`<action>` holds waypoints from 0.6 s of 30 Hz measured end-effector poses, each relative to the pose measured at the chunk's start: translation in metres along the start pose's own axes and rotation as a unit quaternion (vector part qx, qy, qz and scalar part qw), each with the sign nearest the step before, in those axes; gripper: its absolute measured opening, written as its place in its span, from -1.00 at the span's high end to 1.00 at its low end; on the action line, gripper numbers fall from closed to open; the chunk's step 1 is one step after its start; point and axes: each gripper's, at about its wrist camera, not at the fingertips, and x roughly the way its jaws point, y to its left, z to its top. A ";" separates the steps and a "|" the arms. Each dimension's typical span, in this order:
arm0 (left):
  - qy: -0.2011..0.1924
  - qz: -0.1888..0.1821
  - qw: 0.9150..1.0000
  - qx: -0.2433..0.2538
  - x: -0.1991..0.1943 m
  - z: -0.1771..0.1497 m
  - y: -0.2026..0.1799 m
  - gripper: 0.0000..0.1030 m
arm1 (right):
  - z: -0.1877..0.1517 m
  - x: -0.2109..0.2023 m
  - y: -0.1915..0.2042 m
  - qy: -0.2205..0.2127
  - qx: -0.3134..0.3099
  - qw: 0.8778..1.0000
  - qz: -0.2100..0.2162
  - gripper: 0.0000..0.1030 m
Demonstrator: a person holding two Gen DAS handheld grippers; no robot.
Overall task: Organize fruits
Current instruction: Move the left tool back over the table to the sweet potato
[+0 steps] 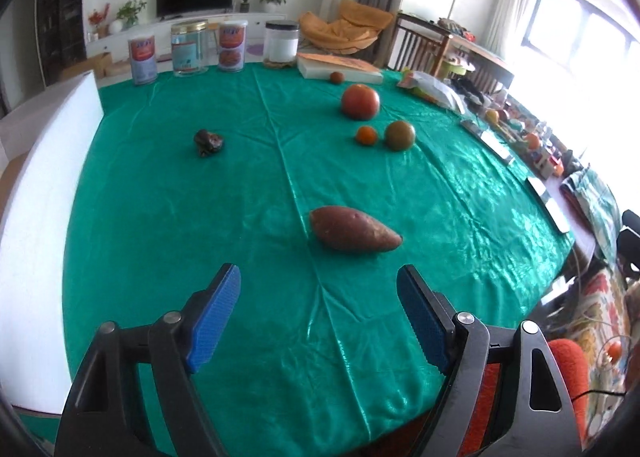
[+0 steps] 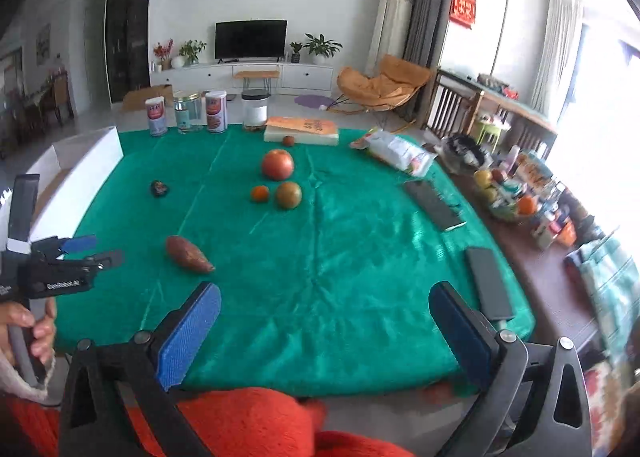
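On the green tablecloth (image 1: pixel 200 225) lies a sweet potato (image 1: pixel 352 233) (image 2: pixel 188 253), just beyond my open left gripper (image 1: pixel 320 289), which holds nothing. Further back sit a large red tomato (image 1: pixel 360 101) (image 2: pixel 277 164), a small orange fruit (image 1: pixel 367 135) (image 2: pixel 260 193) and a green-red tomato (image 1: pixel 400 135) (image 2: pixel 289 195), close together. A dark lumpy fruit (image 1: pixel 208 141) (image 2: pixel 159 188) rests alone to the left. A tiny red fruit (image 1: pixel 337 77) (image 2: pixel 288 140) lies by the book. My right gripper (image 2: pixel 324 315) hovers open and empty above the near table edge. The left gripper (image 2: pixel 86 247) shows at the left in the right wrist view.
Several jars and cans (image 1: pixel 190 49) (image 2: pixel 188 113) line the far edge beside a book (image 1: pixel 340 67) (image 2: pixel 302 130). A white foam board (image 1: pixel 44 185) stands along the left side. Phones (image 2: pixel 434 204), a snack bag (image 2: pixel 396 153) and a cluttered fruit bowl (image 2: pixel 504 193) occupy the right.
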 end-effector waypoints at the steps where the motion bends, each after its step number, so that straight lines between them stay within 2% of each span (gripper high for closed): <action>1: 0.000 0.014 1.000 0.005 0.009 -0.003 0.001 -0.60 | -0.011 0.016 0.006 -0.004 0.017 1.000 0.007 -1.00; 4: 0.003 0.046 0.999 0.024 0.036 -0.008 0.004 -0.60 | -0.031 0.046 0.022 -0.028 0.056 0.998 0.013 -1.00; 7: 0.011 0.062 0.997 0.038 0.055 -0.009 0.007 -0.60 | -0.032 0.057 0.029 -0.034 0.065 0.997 -0.013 -0.99; 9: 0.008 0.065 0.997 0.035 0.062 -0.011 0.009 -0.60 | -0.034 0.050 0.025 -0.054 0.073 0.996 -0.015 -1.00; 12: 0.025 0.064 0.997 0.017 0.075 -0.016 0.011 -0.60 | -0.040 0.046 0.021 -0.060 0.088 0.993 -0.047 -1.00; 14: 0.011 0.075 0.997 0.026 0.074 -0.020 0.007 -0.62 | -0.040 0.043 0.021 -0.069 0.088 0.992 -0.057 -1.00; 18: 0.018 0.062 0.997 0.040 0.074 -0.021 0.003 -0.68 | -0.038 0.045 0.026 -0.065 0.073 0.993 -0.069 -1.00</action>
